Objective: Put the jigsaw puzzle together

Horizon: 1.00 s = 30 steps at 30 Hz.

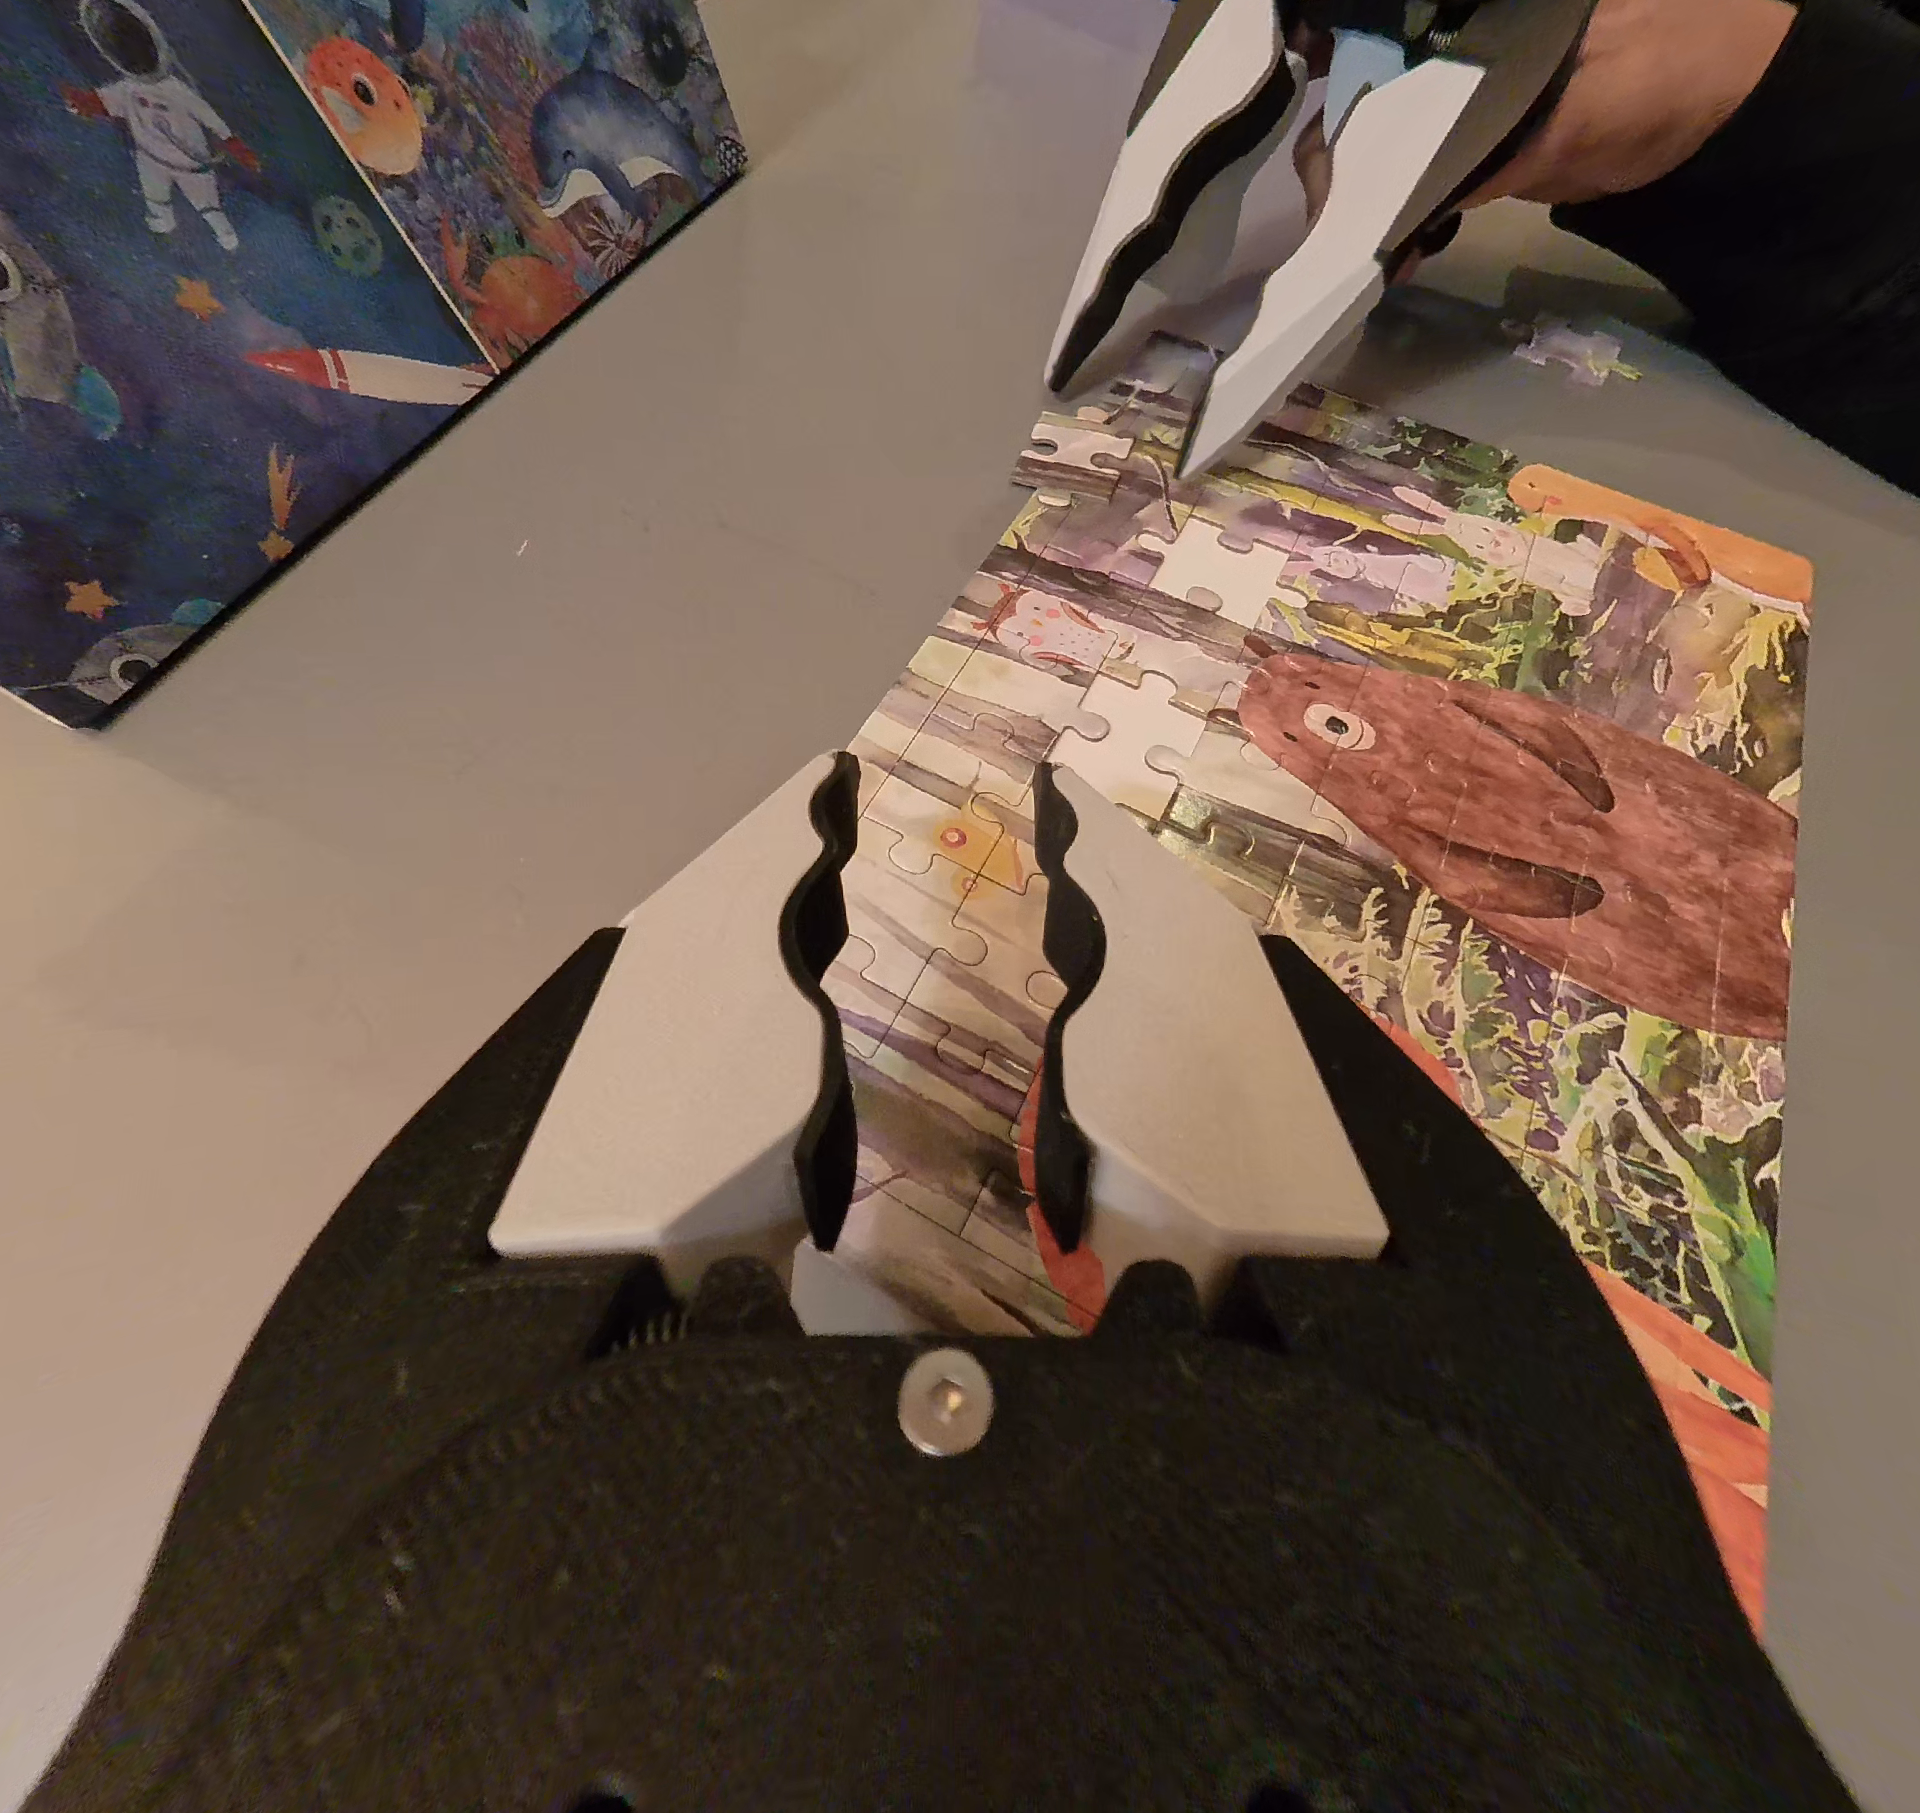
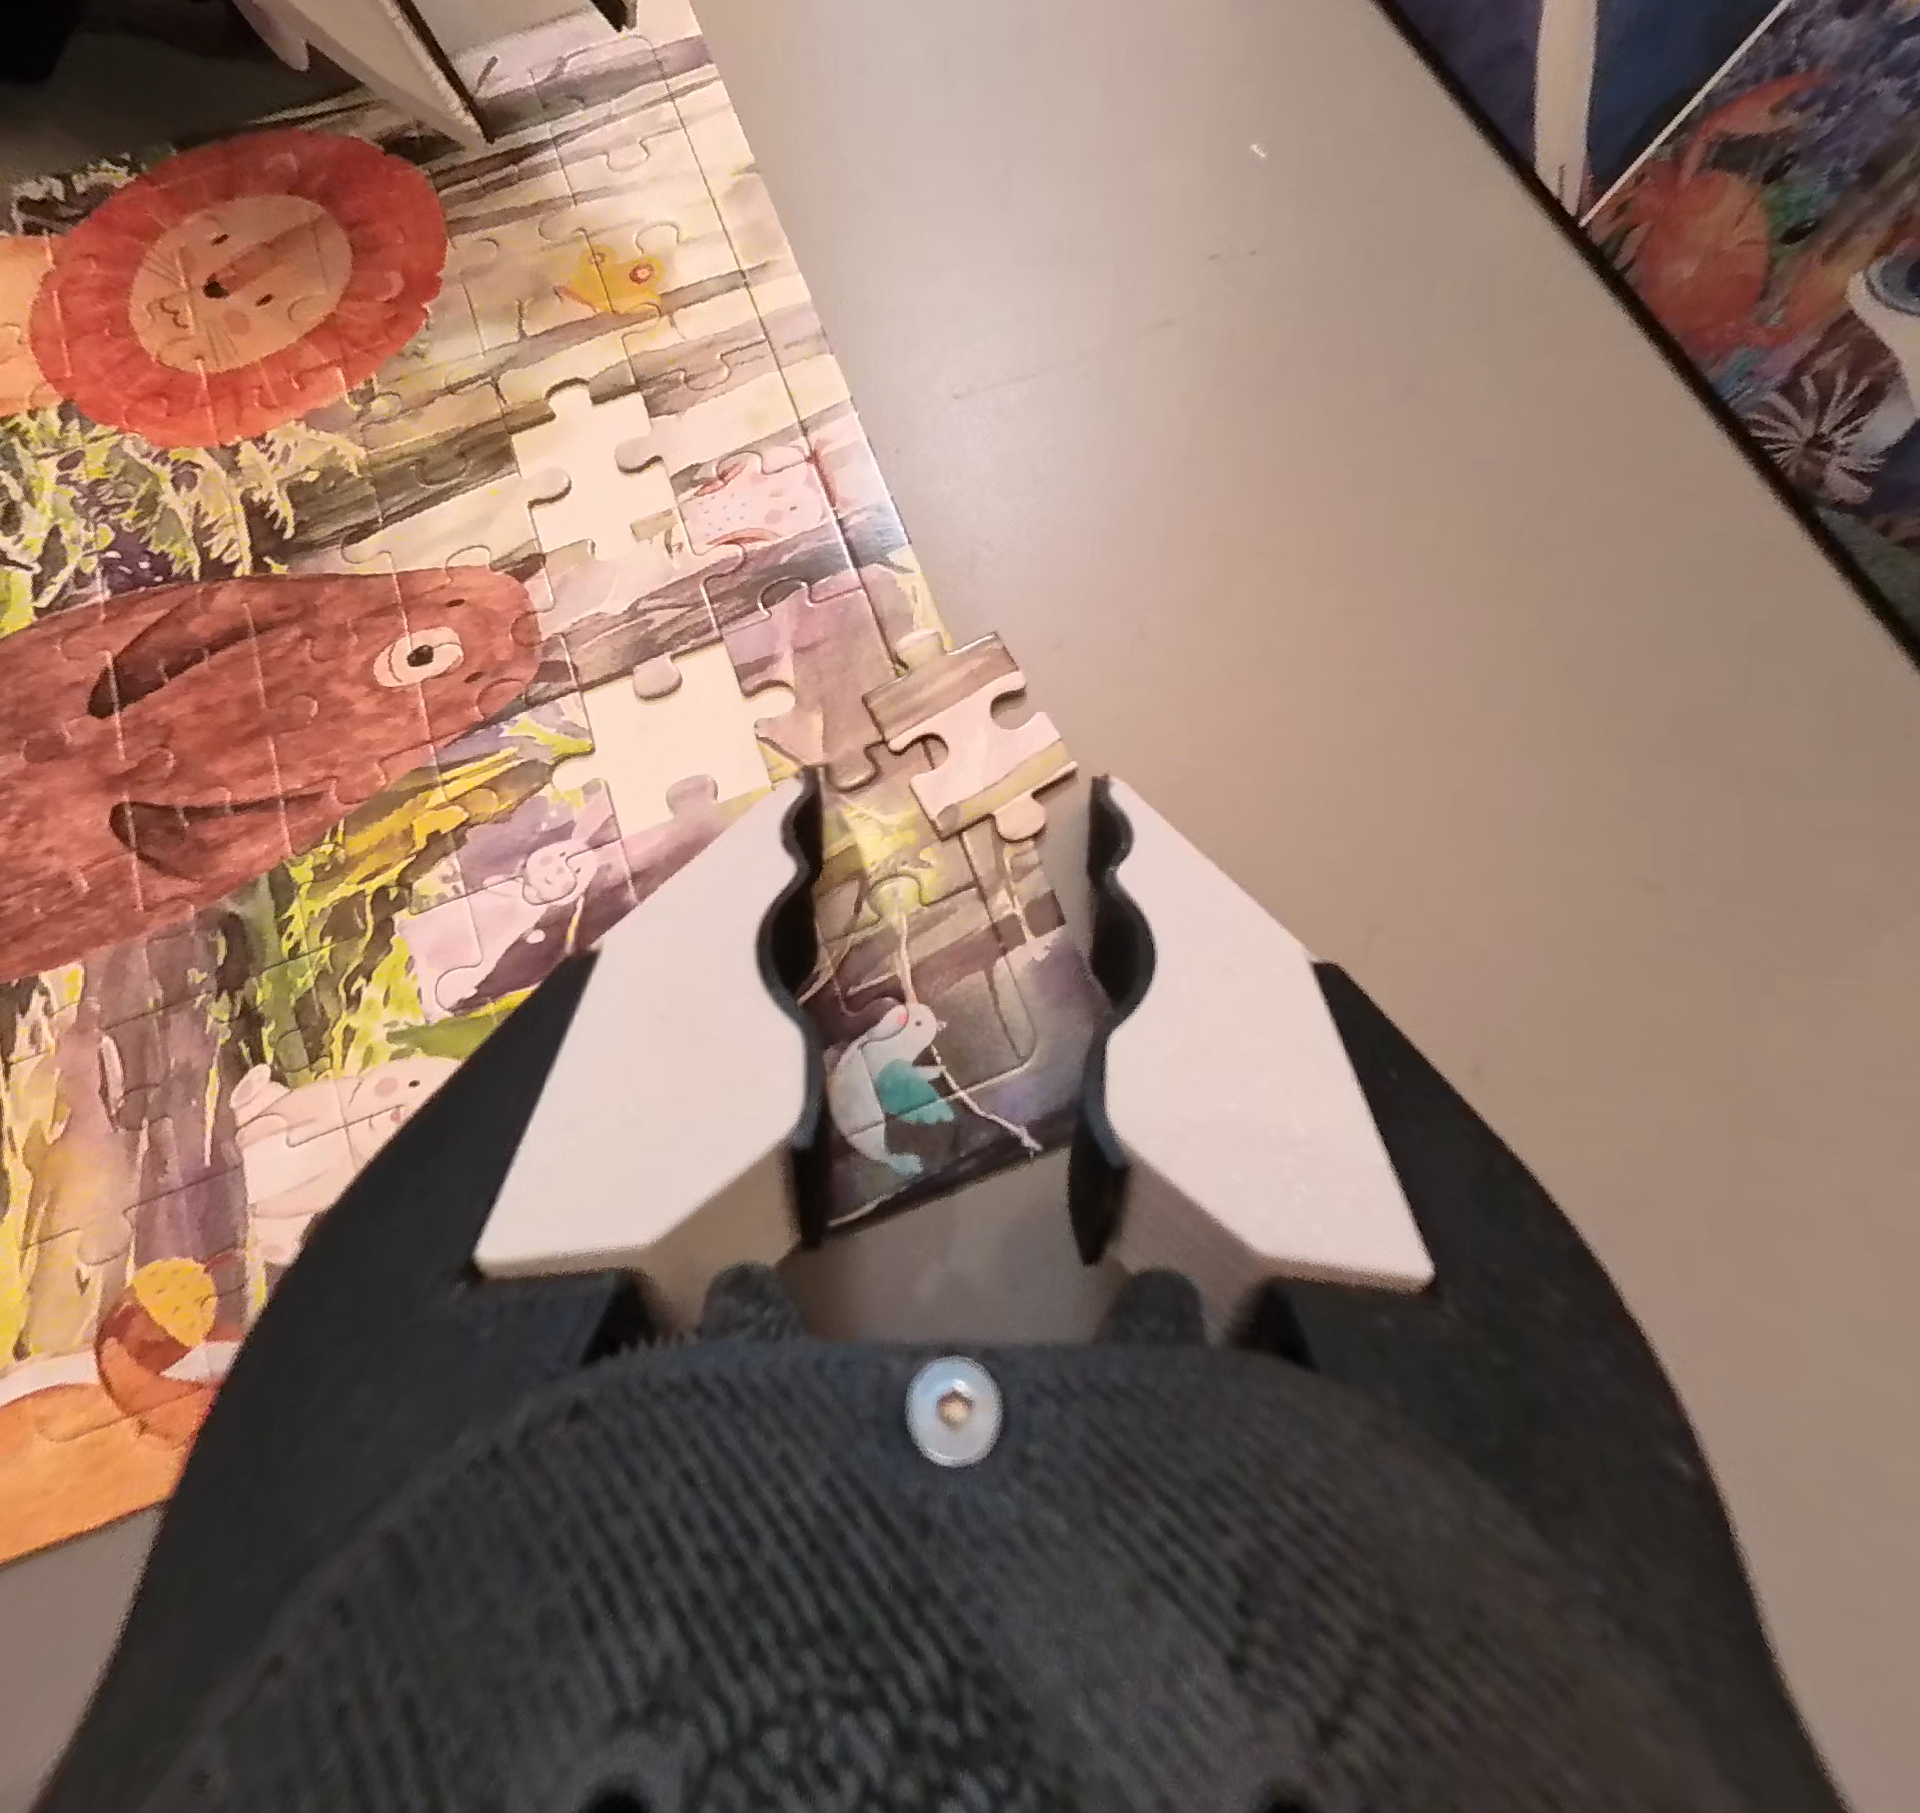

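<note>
Puzzle work lay spread on a grey table [image 1: 623,620]: the jigsaw puzzle [image 1: 1455,880], a mostly assembled animal scene with a brown creature and a lion, sat flat with two piece-shaped holes showing bare table. A loose piece [image 2: 966,735] rested askew on the puzzle's edge near its far corner, overlapping the joined pieces and not seated. The right gripper [image 2: 951,787] hovered just above that corner with its jaws spread apart and nothing between them, one fingertip near the loose piece. The left gripper [image 1: 945,771] hung over the opposite end of the same edge, jaws likewise parted and empty. Another stray piece [image 1: 1574,350] lay on the table beyond the puzzle. An illustrated box [image 1: 260,257] with space and sea pictures stood well apart.
</note>
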Tool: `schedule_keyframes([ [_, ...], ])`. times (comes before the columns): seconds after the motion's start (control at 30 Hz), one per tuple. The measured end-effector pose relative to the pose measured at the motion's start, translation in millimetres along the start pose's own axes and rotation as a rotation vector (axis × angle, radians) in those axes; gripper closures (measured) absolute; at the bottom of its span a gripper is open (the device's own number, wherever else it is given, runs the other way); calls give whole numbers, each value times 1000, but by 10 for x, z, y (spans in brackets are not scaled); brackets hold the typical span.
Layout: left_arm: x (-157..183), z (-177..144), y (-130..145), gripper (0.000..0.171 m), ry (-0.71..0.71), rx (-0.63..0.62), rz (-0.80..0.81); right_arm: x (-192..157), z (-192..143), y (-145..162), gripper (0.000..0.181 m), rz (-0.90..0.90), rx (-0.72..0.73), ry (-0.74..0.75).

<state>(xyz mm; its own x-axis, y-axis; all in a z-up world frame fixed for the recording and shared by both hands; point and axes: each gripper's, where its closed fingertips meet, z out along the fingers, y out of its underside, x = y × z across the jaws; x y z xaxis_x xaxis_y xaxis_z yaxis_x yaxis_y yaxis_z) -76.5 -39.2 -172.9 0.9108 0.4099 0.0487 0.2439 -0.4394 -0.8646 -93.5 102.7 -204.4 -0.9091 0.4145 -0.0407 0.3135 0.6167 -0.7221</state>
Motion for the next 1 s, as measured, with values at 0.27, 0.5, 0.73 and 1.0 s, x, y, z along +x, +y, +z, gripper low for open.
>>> schedule_keyframes([
  [0.27, 1, 1, 3, 139, -2, -2, 3, -43, 70, -22, 134, 7, 9, -19],
  [0.5, 1, 2, 2, 139, -2, -2, 3, -45, 68, -24, 146, 18, 16, -28],
  [0.73, 1, 3, 2, 139, -2, -2, 4, -49, 72, -34, 155, 16, 19, -27],
  [1.0, 2, 3, 4, 139, -3, -3, 5, -41, 66, -35, 159, 4, 19, -17],
])
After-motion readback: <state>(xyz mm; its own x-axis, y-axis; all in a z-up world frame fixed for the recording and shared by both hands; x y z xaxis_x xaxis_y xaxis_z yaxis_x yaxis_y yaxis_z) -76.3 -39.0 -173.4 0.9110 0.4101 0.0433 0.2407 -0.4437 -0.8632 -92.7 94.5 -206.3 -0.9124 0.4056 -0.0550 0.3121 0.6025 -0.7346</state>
